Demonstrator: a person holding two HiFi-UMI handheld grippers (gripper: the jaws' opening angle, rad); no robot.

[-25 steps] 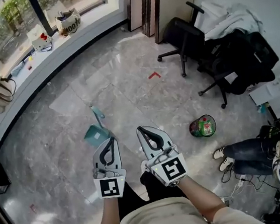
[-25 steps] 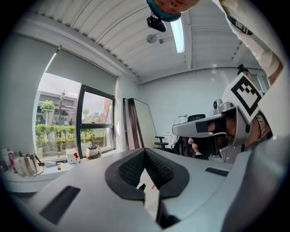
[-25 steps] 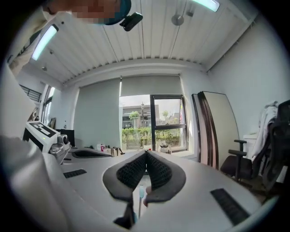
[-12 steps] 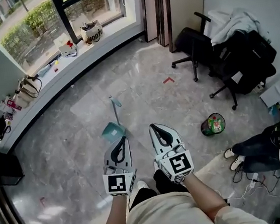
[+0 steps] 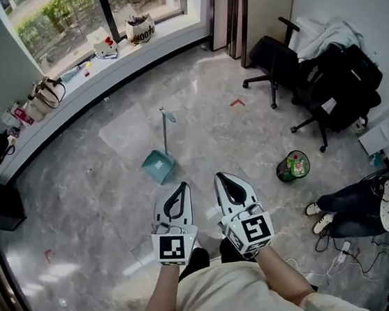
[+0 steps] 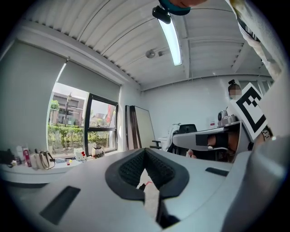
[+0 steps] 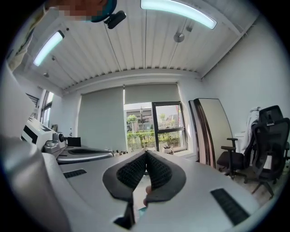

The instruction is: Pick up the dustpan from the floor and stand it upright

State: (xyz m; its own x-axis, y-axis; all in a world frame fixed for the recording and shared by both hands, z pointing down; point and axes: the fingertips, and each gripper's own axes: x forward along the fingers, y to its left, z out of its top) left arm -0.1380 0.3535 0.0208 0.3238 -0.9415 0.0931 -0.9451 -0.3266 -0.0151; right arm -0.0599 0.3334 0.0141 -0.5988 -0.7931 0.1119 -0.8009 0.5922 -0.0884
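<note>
Teal dustpan point(image 5: 159, 167) (on floor) beyond left hand-held gripper point(image 5: 182, 186)

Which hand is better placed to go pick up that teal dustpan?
Left. The dustpan sits ahead on the floor, nearer the left tool than the right tool; both are shut and empty.

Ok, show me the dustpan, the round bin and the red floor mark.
dustpan point(image 5: 158, 168), head view, on its teal pan.
round bin point(image 5: 280, 172), head view, on its dark left rim.
red floor mark point(image 5: 236, 102), head view, on its corner.
</note>
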